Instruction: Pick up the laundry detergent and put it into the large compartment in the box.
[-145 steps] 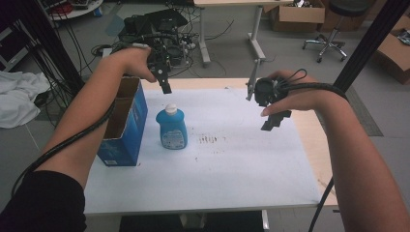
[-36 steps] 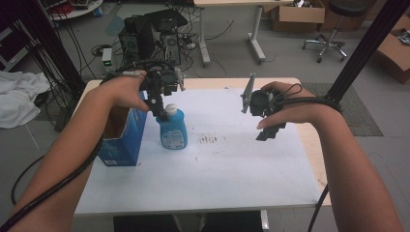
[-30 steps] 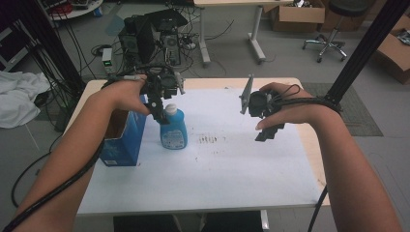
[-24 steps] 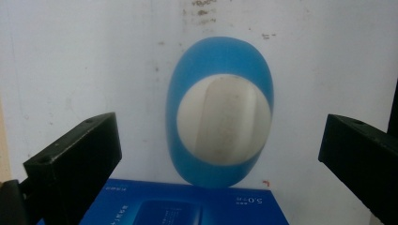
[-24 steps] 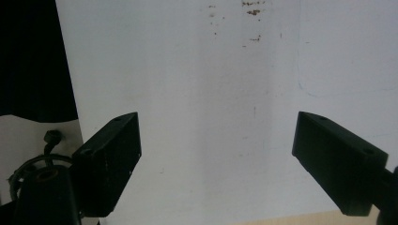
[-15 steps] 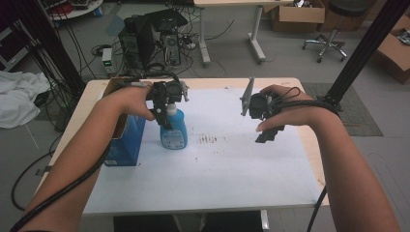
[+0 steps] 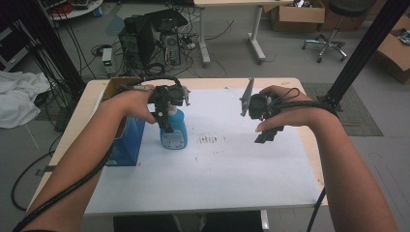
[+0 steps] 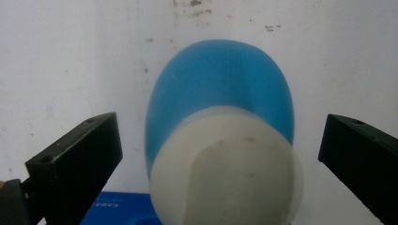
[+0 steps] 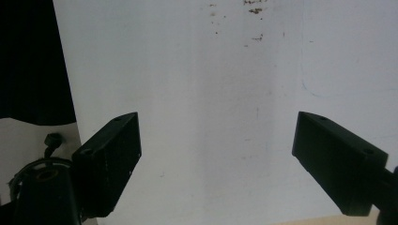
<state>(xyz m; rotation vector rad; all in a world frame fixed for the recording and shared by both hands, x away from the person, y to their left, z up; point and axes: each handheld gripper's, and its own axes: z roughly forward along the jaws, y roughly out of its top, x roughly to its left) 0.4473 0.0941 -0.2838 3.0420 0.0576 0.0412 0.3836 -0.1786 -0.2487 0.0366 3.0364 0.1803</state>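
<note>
Table (image 7: 290, 169) with a white top fills the middle of the high view, its pale wooden edge showing along the upper and right sides; small dark specks mark the sheet near its centre. Forearms come up from the bottom corners of that frame, one on each side. At centre left, a blue cardboard box (image 7: 126, 145) with an open brown flap stands on the table, partly hidden under the left forearm. Just right of the box stands a blue bottle (image 7: 175, 133) with a label on its front, upright and close beside the box; whether the two touch cannot be made out.

The left hand (image 7: 130, 101) holds the left gripper (image 7: 167, 116) directly over the bottle's top, pointing down. In the left gripper view the bottle's white cap (image 8: 225, 173) sits low at centre with the blue shoulder above it, and the two black jaws stand spread wide at the lower left and lower right of the frame, clear space between each jaw and the bottle. A strip of the blue box shows at the bottom edge there.

At centre right of the high view, the right hand (image 7: 285, 113) holds the right gripper (image 7: 268, 135) above bare table, well apart from the bottle. In the right gripper view its jaws are likewise spread wide, with plain white table surface between them and nothing held.
</note>
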